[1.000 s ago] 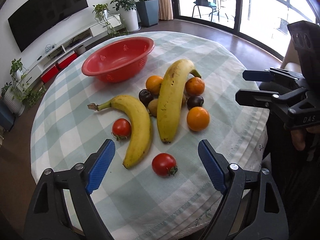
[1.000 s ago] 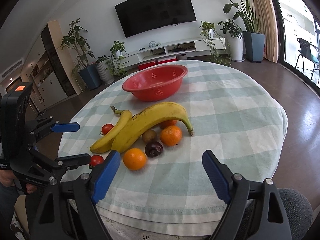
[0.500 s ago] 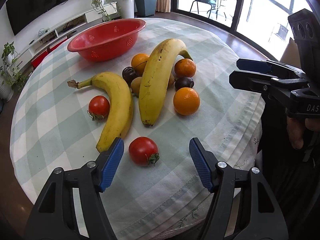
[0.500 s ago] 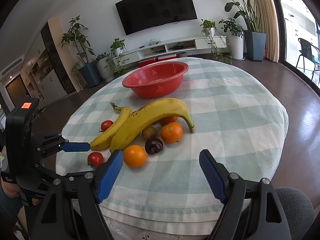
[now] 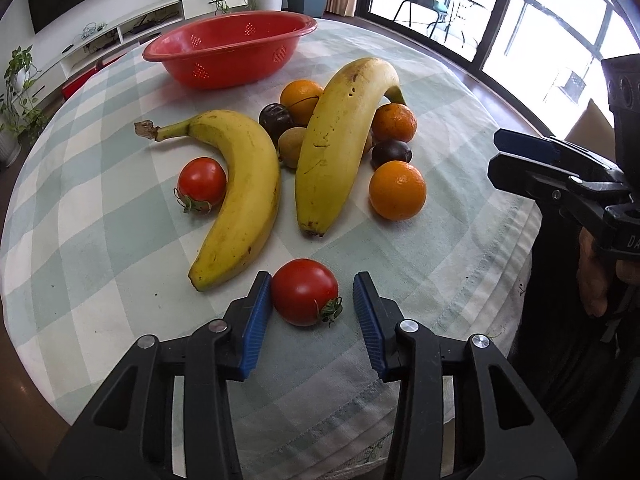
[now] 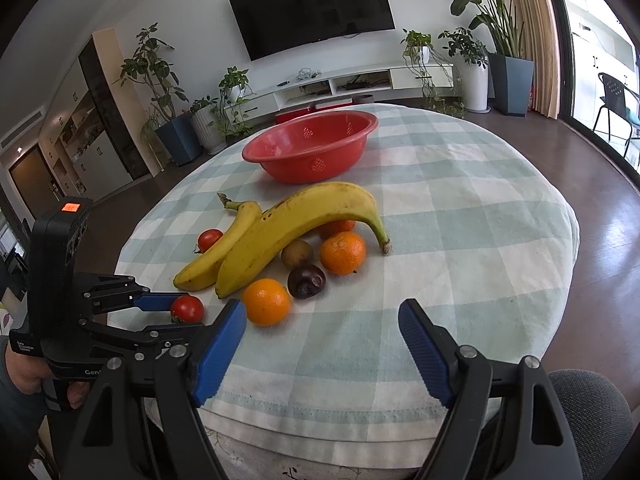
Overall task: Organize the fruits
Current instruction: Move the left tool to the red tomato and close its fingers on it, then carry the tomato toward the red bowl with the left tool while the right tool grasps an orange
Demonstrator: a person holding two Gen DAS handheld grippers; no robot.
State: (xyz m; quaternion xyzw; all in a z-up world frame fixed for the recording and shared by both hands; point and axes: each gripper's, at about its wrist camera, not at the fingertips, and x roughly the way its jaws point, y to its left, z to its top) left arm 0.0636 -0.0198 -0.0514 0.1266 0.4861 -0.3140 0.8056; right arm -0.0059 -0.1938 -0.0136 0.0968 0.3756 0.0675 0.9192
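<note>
red basket (image 5: 228,54) waits empty at the table's far side. right gripper (image 6: 322,350) hangs wide open, idle. left gripper (image 5: 313,312) is closing around the near tomato (image 5: 305,291) (thin-skinned, soft): one pad touches, squeeze its middle lightly.

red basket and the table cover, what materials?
Red basket: looks like moulded plastic, with a semi-gloss sheen, a smooth rolled rim and patches of small drain holes. Table cover: looks like woven cotton-type cloth, matte, checked pale green and white, with a stitched hem and soft wrinkles at the edge.
</note>
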